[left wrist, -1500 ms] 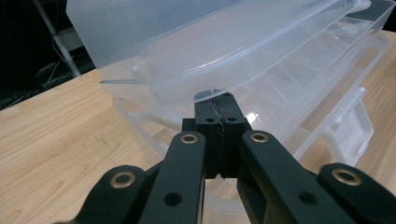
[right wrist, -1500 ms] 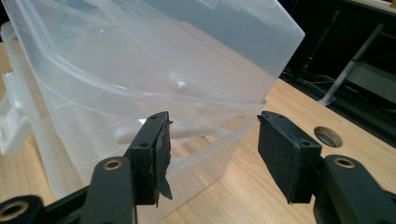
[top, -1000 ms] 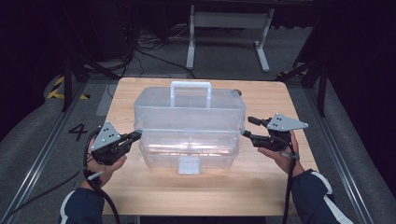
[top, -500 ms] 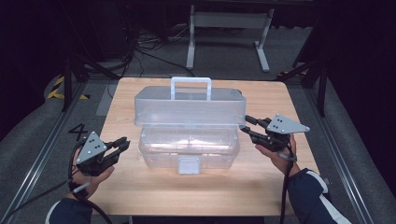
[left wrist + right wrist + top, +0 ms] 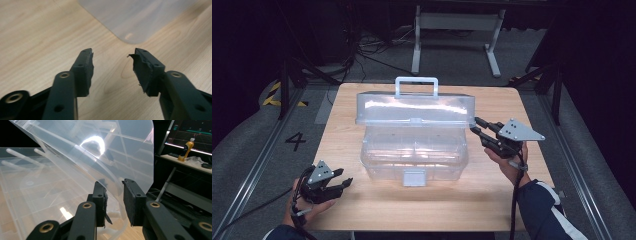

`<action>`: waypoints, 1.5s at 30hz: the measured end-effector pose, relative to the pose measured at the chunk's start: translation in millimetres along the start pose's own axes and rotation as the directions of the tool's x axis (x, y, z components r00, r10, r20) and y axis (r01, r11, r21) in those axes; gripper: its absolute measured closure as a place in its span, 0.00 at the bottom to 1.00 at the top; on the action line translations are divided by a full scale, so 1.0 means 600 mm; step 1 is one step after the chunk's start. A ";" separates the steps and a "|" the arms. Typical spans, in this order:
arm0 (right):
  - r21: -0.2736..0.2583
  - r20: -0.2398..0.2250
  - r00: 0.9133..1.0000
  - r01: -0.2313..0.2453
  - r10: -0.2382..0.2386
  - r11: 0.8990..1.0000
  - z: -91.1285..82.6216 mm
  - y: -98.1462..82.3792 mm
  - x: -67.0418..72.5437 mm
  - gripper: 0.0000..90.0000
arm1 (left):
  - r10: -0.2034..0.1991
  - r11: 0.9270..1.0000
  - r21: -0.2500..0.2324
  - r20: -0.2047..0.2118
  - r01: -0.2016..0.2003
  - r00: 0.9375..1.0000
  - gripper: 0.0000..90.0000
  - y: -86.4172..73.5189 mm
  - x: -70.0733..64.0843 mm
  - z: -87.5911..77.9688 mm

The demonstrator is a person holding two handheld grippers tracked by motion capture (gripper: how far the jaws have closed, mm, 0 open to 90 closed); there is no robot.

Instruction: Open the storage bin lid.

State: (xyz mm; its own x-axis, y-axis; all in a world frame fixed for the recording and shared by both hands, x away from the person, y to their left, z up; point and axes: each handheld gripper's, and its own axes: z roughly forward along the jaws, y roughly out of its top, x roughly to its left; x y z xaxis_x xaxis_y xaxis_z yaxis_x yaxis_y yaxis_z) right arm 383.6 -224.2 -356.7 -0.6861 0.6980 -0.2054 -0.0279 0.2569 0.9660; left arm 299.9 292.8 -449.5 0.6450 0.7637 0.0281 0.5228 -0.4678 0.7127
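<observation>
A: Where is the box?

B: The clear plastic box (image 5: 414,152) sits mid-table on the wooden table (image 5: 532,100). Its lid (image 5: 416,109) is raised, hinged along the far side, with the handle (image 5: 416,85) at the far edge. The front latch (image 5: 414,178) hangs free on the near wall.

A: Who is holding the lid?

B: The right gripper (image 5: 476,125) is at the lid's right end. In the right gripper view its jaws (image 5: 113,202) straddle the lid's curved edge with a narrow gap; I judge them lightly pinched on it, though firm contact on both pads is hard to confirm.

A: And the other hand?

B: The left gripper (image 5: 343,183) rests near the table's near left corner, well apart from the box, jaws spread and empty (image 5: 112,70).

A: Progress?

B: Opening looks largely done: the box is unlatched and the lid is up. The compartments appear empty; whatever follows is not yet begun.
</observation>
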 end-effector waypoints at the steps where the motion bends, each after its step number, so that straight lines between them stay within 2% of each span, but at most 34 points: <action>1: -0.005 0.011 1.000 -0.005 0.005 1.000 0.002 0.002 -0.001 0.81 | -0.012 1.000 0.007 0.003 0.012 1.000 0.47 -0.004 0.001 0.003; 4: -0.013 0.021 1.000 -0.018 0.018 1.000 0.005 0.004 -0.002 0.82 | -0.035 0.999 0.023 0.016 0.035 0.999 0.39 -0.010 0.003 0.007; 7: -0.024 0.056 0.998 -0.009 0.010 1.000 0.011 0.013 -0.003 0.84 | -0.061 0.997 0.039 -0.003 0.061 0.998 0.34 -0.016 0.005 0.014; 8: -0.024 0.056 0.998 -0.009 0.010 1.000 0.011 0.013 -0.003 0.84 | -0.071 0.997 0.031 0.007 0.071 0.997 0.34 -0.018 0.004 0.015; 14: -0.029 0.074 0.997 -0.016 0.018 0.999 0.022 0.026 -0.012 0.85 | -0.088 0.994 0.061 -0.007 0.088 0.996 0.30 -0.029 0.006 0.023; 15: -0.033 0.080 0.997 -0.007 0.010 0.999 0.024 0.027 -0.014 0.85 | -0.084 0.995 0.060 -0.005 0.084 0.996 0.30 -0.031 0.007 0.026; 19: -0.039 0.090 0.995 -0.027 0.031 0.999 0.030 0.032 -0.019 0.86 | -0.069 0.995 0.065 -0.014 0.070 0.998 0.29 -0.033 0.006 0.030; 23: -0.046 0.119 0.992 -0.035 0.041 0.998 0.038 0.037 -0.021 0.88 | -0.063 0.997 0.043 -0.016 0.063 0.998 0.25 -0.036 0.007 0.034; 37: -0.039 0.188 0.982 -0.027 0.034 0.999 0.062 0.053 -0.035 0.93 | -0.065 0.997 0.034 -0.022 0.066 0.998 0.22 -0.038 0.007 0.036; 45: -0.025 0.206 0.976 -0.063 0.067 0.998 0.079 0.065 -0.048 0.94 | -0.063 0.997 0.037 -0.020 0.064 0.998 0.21 -0.037 0.007 0.036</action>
State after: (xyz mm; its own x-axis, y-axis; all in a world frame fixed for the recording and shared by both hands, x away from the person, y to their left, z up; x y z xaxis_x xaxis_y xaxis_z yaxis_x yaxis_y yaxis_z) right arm 436.8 -202.9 -320.6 -0.5216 0.8364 -0.1686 -0.0034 0.1956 0.9807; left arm 303.1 296.9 -480.7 0.5995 0.8004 -0.0028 0.5829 -0.4342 0.6868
